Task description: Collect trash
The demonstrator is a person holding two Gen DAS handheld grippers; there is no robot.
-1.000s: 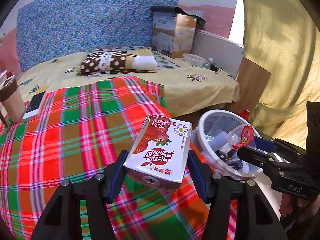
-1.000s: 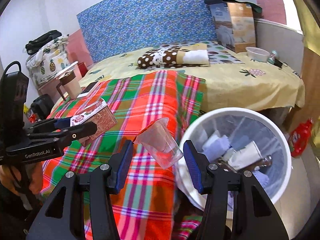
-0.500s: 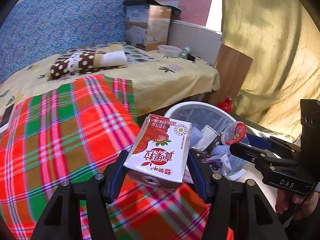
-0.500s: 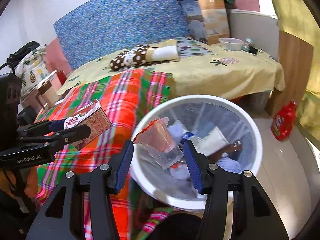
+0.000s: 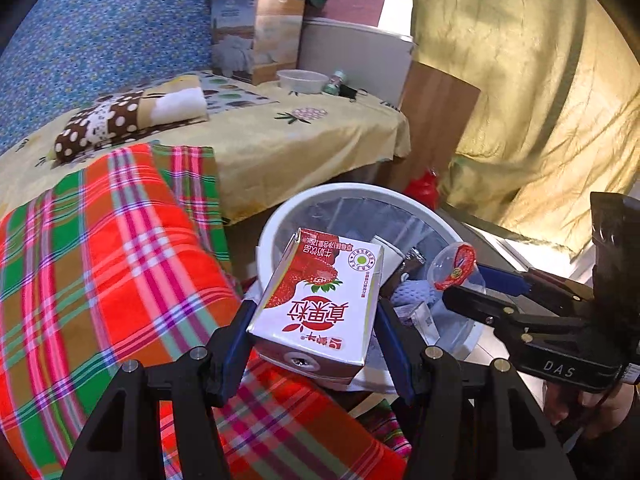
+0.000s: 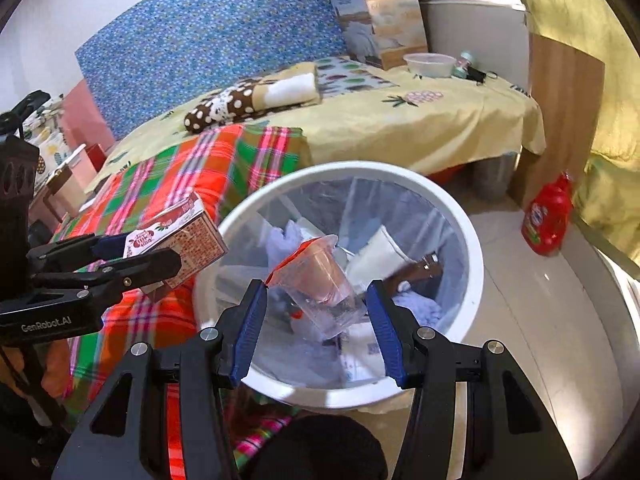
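My left gripper (image 5: 314,320) is shut on a strawberry milk carton (image 5: 320,304) and holds it at the near rim of the white trash bin (image 5: 280,220). The carton also shows in the right wrist view (image 6: 176,244), left of the bin (image 6: 472,248). My right gripper (image 6: 316,312) has wide jaws; a clear plastic cup (image 6: 320,284) with a red peeled lid sits between them over the bin's opening. In the left wrist view the cup (image 5: 454,268) is at the right gripper's tip. The bin has a clear liner and holds paper and wrappers.
A red and green plaid blanket (image 5: 100,260) covers the near bed. A yellow sheet (image 5: 300,140) carries a dotted pillow (image 5: 120,120), a box (image 5: 256,36) and a bowl (image 5: 302,80). A red bottle (image 6: 548,220) stands on the floor by a wooden board (image 6: 560,112).
Both grippers have moved right from over the plaid blanket to the bin. The cup now hangs over the bin's inside and the carton is at its rim.
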